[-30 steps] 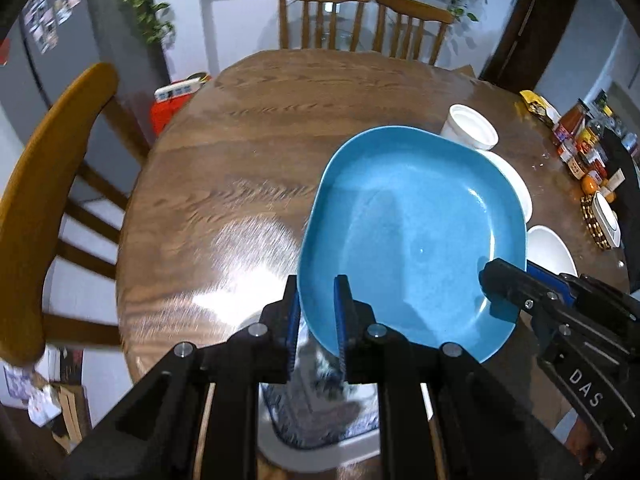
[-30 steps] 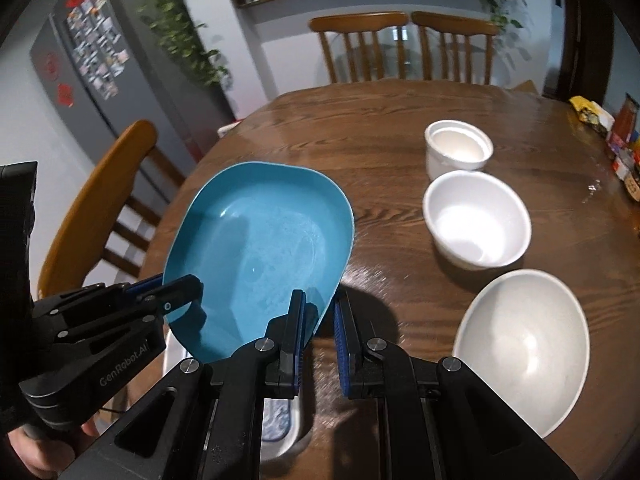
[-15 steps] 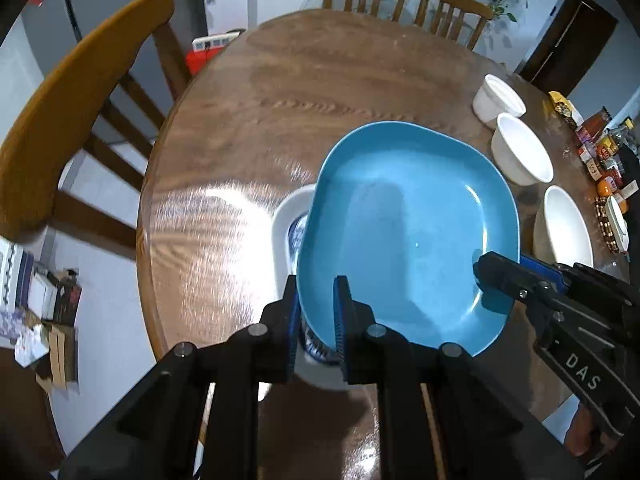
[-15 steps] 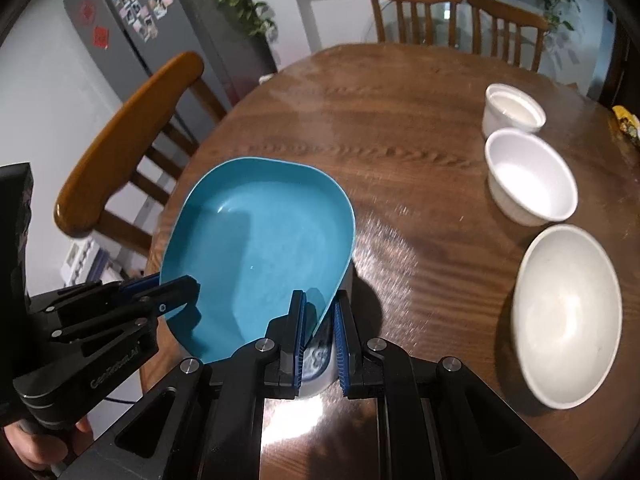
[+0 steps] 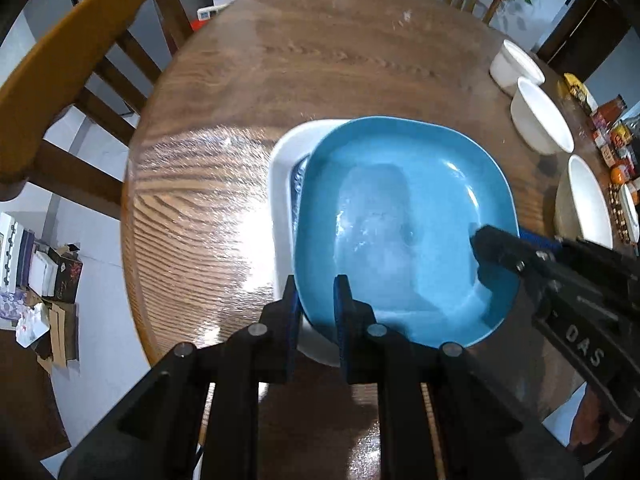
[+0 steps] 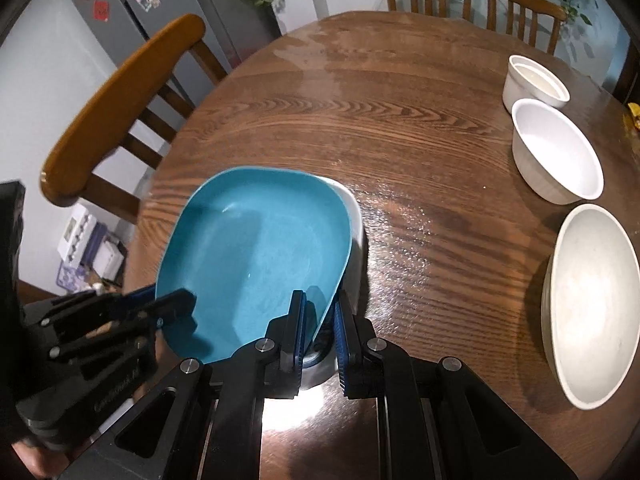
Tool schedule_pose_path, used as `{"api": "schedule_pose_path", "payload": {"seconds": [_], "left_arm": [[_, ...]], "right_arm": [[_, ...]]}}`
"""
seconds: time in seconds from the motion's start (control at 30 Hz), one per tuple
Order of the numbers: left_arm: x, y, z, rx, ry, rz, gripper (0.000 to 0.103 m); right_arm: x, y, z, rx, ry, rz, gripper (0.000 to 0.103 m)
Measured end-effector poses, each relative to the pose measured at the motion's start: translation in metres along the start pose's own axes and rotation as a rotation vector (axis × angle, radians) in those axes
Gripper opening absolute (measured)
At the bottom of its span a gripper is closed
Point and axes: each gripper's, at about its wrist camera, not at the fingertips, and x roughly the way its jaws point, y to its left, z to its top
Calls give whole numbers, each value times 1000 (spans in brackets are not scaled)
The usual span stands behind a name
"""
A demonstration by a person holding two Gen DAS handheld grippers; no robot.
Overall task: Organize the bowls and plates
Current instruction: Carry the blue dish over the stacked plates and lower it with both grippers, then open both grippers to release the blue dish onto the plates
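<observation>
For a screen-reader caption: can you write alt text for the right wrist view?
Both tools, right tool and left tool, grip the rim of a blue plate over a white plate on a round wooden table. Three white bowls sit to the right.

Dim room — tabletop (image 5: 224, 200) glare, fisheye warp

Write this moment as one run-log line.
left hand-held gripper: shut on blue plate | right hand-held gripper: shut on blue plate | plate: over white dish

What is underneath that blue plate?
A white dish with a blue-patterned inside sits on the wooden table under the blue plate. Only its left rim and a patterned sliver show; the rest is covered.
</observation>
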Motion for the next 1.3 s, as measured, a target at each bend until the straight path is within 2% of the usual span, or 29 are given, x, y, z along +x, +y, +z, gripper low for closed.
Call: {"api": "schedule_pose_path", "payload": {"seconds": [0.1, 0.4, 0.6, 0.97, 1.13, 1.3], "left_arm": [[4, -1, 2, 5, 8, 10, 15], [7, 1, 19, 22, -16, 43, 14], [15, 0, 46, 52, -51, 65, 17], [28, -14, 98, 148, -96, 104, 18], [22, -10, 95, 151, -79, 118, 17], [19, -12, 91, 144, -59, 137, 18]], "right_arm": [[5, 0, 4, 0, 4, 5, 15], [21, 14, 28, -70, 19, -110, 15], [29, 8, 45, -60, 11, -139, 15], [43, -21, 91, 35, -9, -146, 15], [40, -26, 87, 64, 22, -89, 15], [39, -23, 84, 60, 42, -87, 15]]}}
